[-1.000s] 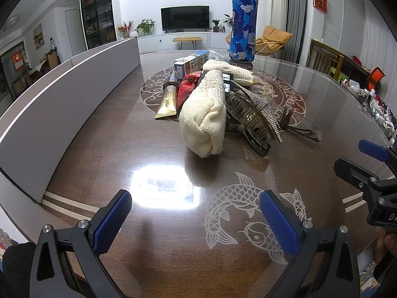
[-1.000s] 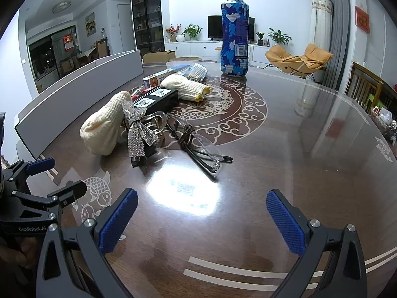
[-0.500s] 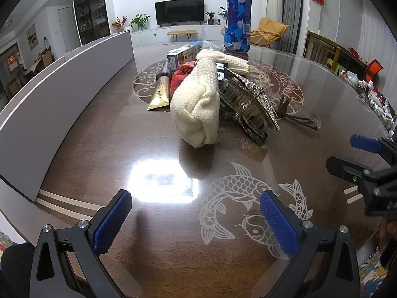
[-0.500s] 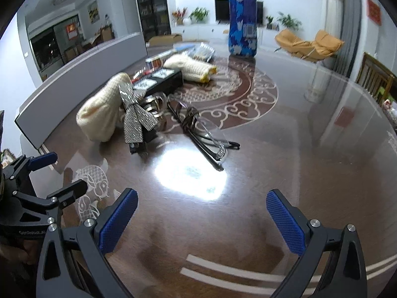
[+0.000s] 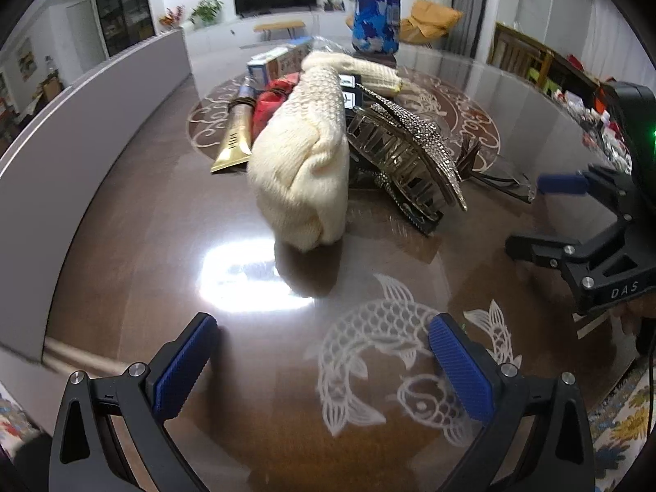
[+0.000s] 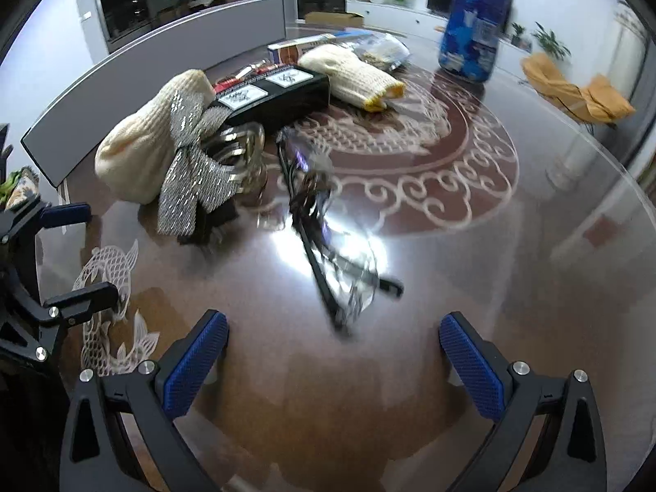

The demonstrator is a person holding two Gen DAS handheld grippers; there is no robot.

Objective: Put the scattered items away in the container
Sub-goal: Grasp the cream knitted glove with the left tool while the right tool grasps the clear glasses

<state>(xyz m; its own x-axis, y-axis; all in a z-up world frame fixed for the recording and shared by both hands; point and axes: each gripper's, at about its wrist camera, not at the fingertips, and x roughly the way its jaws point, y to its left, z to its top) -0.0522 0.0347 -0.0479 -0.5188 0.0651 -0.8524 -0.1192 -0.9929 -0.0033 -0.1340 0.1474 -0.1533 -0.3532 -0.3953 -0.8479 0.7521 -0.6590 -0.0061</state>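
A pile of items lies on the dark wood table [image 5: 123, 225]: a cream knitted pouch [image 5: 303, 164], a rhinestone hair claw [image 5: 406, 151], a gold tube [image 5: 233, 143], a red item [image 5: 268, 104], a black box [image 6: 274, 94], a cream glove [image 6: 356, 71] and glasses [image 6: 328, 246]. The grey container wall [image 5: 82, 123] stands at the left. My left gripper [image 5: 324, 365] is open and empty, just short of the pouch. My right gripper [image 6: 332, 365] is open and empty, close before the glasses.
A tall blue patterned bottle [image 6: 475, 20] stands behind the pile. A small carton [image 5: 274, 61] and a clear bag [image 6: 381, 49] lie at the far side. Each gripper shows in the other's view: the right one [image 5: 553, 213], the left one [image 6: 69, 254].
Both grippers have moved forward toward the pile. The pouch and the glasses now look larger and nearer. Both stay open.
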